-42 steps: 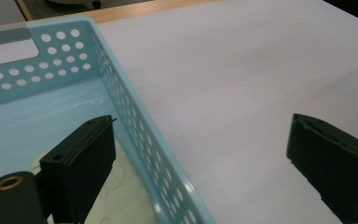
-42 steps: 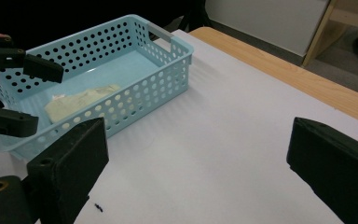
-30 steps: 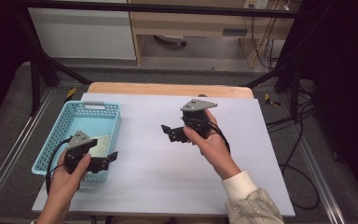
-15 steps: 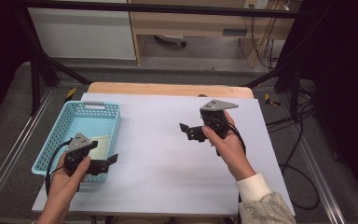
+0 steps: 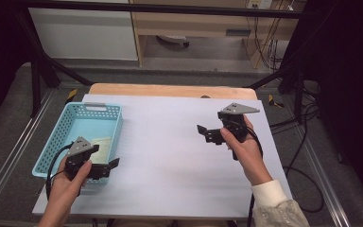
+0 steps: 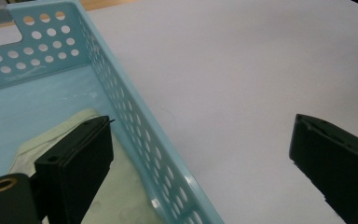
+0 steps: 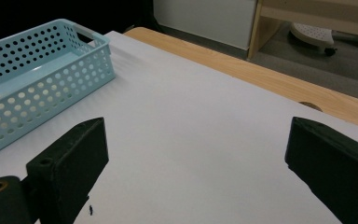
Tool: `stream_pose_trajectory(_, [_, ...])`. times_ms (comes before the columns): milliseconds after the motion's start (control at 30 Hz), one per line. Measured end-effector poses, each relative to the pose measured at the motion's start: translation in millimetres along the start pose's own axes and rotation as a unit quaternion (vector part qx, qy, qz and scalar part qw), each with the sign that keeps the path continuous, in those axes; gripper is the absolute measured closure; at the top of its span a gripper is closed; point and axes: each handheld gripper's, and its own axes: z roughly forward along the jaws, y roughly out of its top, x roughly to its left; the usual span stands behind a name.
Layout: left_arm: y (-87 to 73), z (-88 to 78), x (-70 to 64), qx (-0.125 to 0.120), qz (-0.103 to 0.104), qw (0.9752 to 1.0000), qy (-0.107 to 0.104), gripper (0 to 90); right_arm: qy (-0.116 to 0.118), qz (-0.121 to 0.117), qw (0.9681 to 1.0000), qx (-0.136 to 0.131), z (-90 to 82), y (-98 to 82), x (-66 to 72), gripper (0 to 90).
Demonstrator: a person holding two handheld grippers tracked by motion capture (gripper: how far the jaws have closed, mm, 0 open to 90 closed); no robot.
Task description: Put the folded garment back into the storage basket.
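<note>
Two grippers, both spread wide, both empty. Left gripper (image 5: 105, 166) low at the near corner of the blue basket (image 5: 59, 140), one jaw inside over the pale cloth (image 5: 100, 145), the other jaw outside over the white table (image 5: 170, 156), the basket wall between them. Right gripper (image 5: 204, 134) well apart, up over bare table on the other side.

In the left gripper view, cloth (image 6: 42, 144) flat on the basket floor, tucked near the holey wall (image 6: 135, 135).

Risks, as a guess: closing now would likely pinch the basket wall, not the cloth. Could drag or tip the light basket. Too shallow a grab might catch just a corner of cloth and drop it. Cloth could snag on the wall on the way up. No help from the right gripper so far off, so nothing to hold the basket down.

No brand, no label, no readable words on the basket, the cloth or the table. Only round holes in the plastic.
</note>
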Motion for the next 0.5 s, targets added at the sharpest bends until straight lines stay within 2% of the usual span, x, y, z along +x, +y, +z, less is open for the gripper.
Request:
stream_pose_trajectory(267, [-1.1, -0.5, -0.7, -0.012, -0.003, 0.9999, -0.003, 6.1, -0.014, 0.015, 0.9997, -0.01, -16.8, -8.7, -17.0, 6.1])
stream_pose_trajectory(500, [-2.6, -0.8, -0.3, -0.013, -0.003, 0.9999, -0.004, 6.1, -0.025, 0.03, 0.9992, -0.012, -29.6, -21.3, -30.1, 5.9])
